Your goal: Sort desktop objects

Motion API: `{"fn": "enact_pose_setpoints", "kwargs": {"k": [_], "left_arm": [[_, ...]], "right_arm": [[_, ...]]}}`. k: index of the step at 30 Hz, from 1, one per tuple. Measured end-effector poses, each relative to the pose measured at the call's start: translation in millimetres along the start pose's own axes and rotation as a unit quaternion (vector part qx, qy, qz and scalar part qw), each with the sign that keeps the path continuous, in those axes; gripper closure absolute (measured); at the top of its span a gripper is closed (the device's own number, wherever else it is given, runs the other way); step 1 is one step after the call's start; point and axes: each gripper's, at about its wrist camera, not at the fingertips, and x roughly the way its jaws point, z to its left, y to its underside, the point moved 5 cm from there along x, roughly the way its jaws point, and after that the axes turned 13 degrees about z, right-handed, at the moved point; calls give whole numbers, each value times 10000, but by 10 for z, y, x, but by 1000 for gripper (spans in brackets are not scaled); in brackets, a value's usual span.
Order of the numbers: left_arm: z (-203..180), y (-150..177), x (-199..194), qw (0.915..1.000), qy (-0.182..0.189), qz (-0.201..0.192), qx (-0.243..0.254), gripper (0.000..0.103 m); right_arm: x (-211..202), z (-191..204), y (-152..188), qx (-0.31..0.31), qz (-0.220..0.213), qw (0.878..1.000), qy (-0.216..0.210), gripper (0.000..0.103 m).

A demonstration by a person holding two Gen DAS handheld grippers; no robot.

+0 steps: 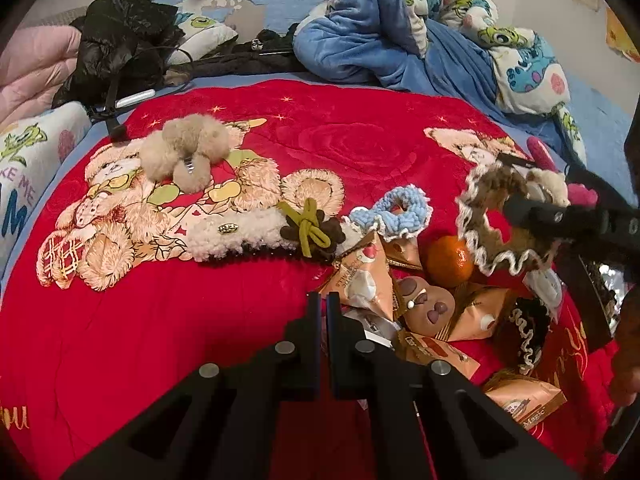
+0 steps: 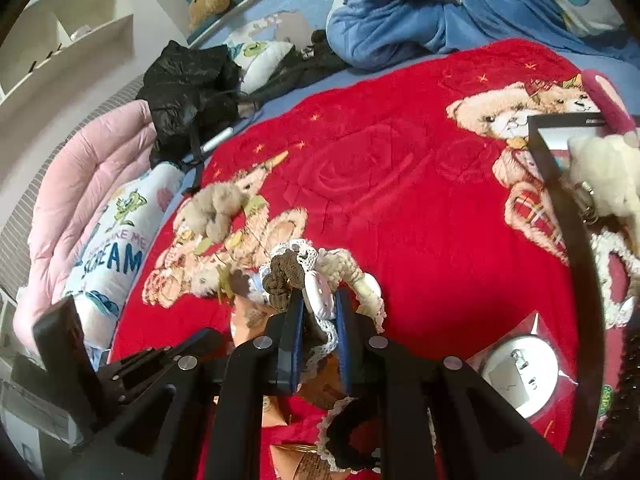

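The right gripper (image 2: 318,304) is clamping its blue-padded fingers (image 2: 291,320) on the brown scrunchie (image 2: 286,274), the one trimmed in white lace, and it is hanging lifted above the red blanket (image 2: 400,200). A white button-like piece is sitting wedged between the pads along with the fabric. From the left wrist view, that same brown scrunchie (image 1: 496,216) is dangling at about three o'clock, pinched by the right gripper (image 1: 516,206) and floating just over the orange (image 1: 448,260).

The left gripper (image 1: 323,308) is holding low at six o'clock, its fingers (image 1: 314,320) nearly together with only a slim gap and nothing between them, hovering just beside the snack pile. That pile is sitting at four o'clock: triangular snack packets (image 1: 366,280), a chocolate-chip cookie pack (image 1: 426,306) and a second dark scrunchie (image 1: 528,332) with wavy white edging.

Just above the pile, a light blue scrunchie (image 1: 400,210) is lying on the blanket, touching a white fluffy hair clip (image 1: 240,236) tied with an olive cord. Out at ten o'clock, well apart from the rest, a beige fur claw clip (image 1: 184,152) is resting on the printed bears.

In the right wrist view, a round silver tin (image 2: 520,376) is lying at four o'clock beside a black frame edge (image 2: 576,240).
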Motion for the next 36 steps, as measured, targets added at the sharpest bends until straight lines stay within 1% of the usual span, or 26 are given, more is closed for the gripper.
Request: {"fn": "enact_pose_setpoints", "kwargs": {"k": [2, 3, 4, 5, 8, 9, 10, 11, 12, 13, 15, 19, 21, 23, 24, 25, 28, 36], "left_arm": [[-40, 0, 20, 9999, -91, 9, 77, 100], [-54, 1, 31, 9998, -159, 18, 105, 97], [-67, 8, 40, 9996, -240, 36, 128, 91], [-83, 11, 48, 9995, -291, 42, 142, 89], [-114, 7, 74, 9995, -286, 43, 119, 86], [-118, 3, 81, 9995, -291, 42, 116, 83], [-124, -4, 86, 9994, -313, 33, 111, 78], [-124, -12, 93, 9994, -348, 23, 92, 75], [-125, -20, 104, 9993, -360, 11, 65, 70], [-126, -24, 114, 9994, -340, 4, 40, 67], [-130, -41, 141, 9997, -260, 28, -5, 67], [-164, -74, 169, 9997, -236, 16, 0, 67], [-181, -93, 181, 10000, -93, 4, 8, 67], [-200, -103, 192, 10000, 11, -15, 17, 72], [-211, -107, 201, 10000, 78, -14, 21, 89], [-215, -109, 211, 9999, 116, 0, 5, 102], [-240, -104, 230, 9999, 66, 11, 80, 103], [-229, -98, 102, 9996, 231, -162, 54, 103]], "right_arm": [[-36, 7, -1, -2, -33, 10000, -24, 88], [-53, 7, -1, 8, -49, 10000, -33, 88], [-66, 4, 0, 22, -60, 10000, -50, 88], [-72, -4, 3, 34, -58, 10000, -64, 88], [-82, -39, 14, 113, -41, 9999, -123, 84], [-89, -53, 18, 130, -45, 9998, -128, 83], [-91, -72, 23, 158, -43, 9998, -141, 83], [-96, -89, 28, 175, -41, 9997, -140, 83], [-96, -109, 38, 184, -18, 9998, -122, 83], [-92, -117, 45, 168, 2, 9998, -106, 83], [-75, -133, 71, 98, 59, 9999, -33, 83], [-37, -120, 111, -62, 132, 9999, 73, 84], [-25, -91, 127, -148, 143, 9998, 64, 85], [-35, -68, 124, -158, 130, 9998, -45, 85], [-40, -57, 122, -166, 124, 9998, -77, 85], [-46, -45, 122, -182, 118, 9997, -80, 85], [-53, -27, 119, -207, 110, 9997, -50, 85], [-81, 7, 111, -203, 50, 9997, -121, 85]]}}
